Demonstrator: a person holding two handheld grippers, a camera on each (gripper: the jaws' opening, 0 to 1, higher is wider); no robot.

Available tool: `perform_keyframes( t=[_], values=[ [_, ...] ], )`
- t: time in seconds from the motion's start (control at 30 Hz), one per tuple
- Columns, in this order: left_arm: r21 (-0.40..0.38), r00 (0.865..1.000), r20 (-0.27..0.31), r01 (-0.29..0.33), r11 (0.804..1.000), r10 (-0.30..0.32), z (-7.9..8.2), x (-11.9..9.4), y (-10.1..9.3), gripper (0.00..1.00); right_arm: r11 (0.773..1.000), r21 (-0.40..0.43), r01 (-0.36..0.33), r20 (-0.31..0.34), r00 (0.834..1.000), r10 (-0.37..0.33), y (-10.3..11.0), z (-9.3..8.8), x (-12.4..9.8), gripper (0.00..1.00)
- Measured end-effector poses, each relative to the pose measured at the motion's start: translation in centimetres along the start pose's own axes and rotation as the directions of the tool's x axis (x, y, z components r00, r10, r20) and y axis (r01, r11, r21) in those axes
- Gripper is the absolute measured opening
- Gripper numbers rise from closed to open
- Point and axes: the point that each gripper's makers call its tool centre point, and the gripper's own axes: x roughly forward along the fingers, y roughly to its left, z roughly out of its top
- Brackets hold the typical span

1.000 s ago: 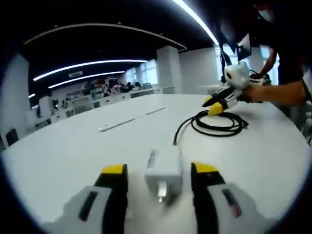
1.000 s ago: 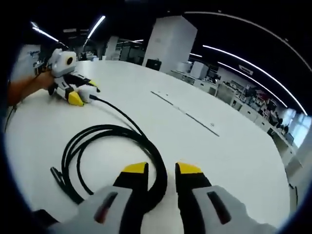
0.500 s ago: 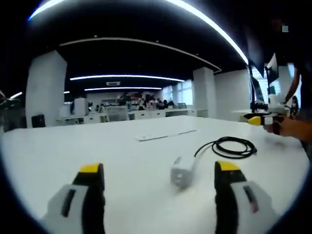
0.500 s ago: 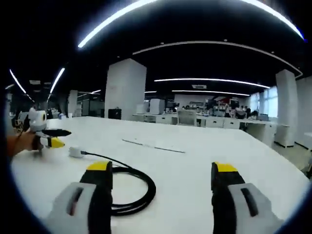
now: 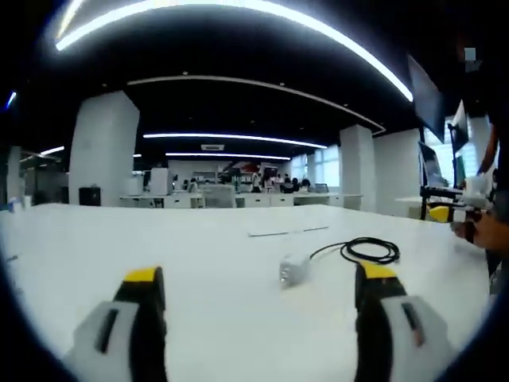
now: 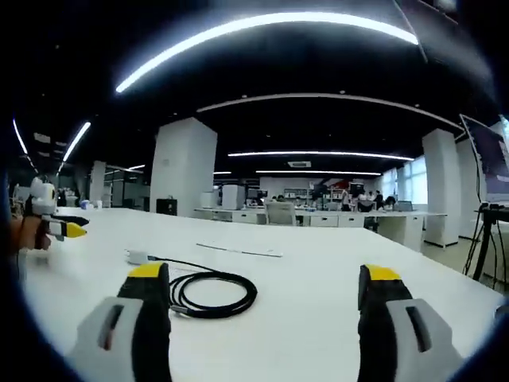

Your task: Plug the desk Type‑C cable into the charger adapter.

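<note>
big white table (image 5: 119, 239), charger (image 5: 291, 269) sitting around 12 o'clock, coiled black cable (image 5: 370, 251) lying at roughly 2 o'clock

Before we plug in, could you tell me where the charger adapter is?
In the left gripper view, the charger adapter lies on the white table, left of the coiled black cable.

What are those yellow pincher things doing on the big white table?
A person holds a yellow-tipped gripper in each hand, and both, the left gripper and the right gripper, are open and holding nothing. On the white table lie a small white charger adapter and a coiled black cable, with one cable end running to the adapter.
</note>
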Motion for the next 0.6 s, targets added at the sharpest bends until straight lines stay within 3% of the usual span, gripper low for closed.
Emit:
perform_keyframes(
  t=[0.3,0.6],
  values=[
    [0.016,0.997,0.022,-0.07,0.997,0.069,0.3,-5.3,-0.5,1.0,0.997,0.026,0.079,-0.016,0.997,-0.079,0.3,-0.5,-6.2,1.0],
    [-0.015,0.998,0.007,-0.069,0.998,0.069,0.3,-6.6,-1.1,1.0,0.995,0.017,0.093,-0.007,0.996,-0.093,0.4,-0.1,-7.4,1.0]
  ],
)
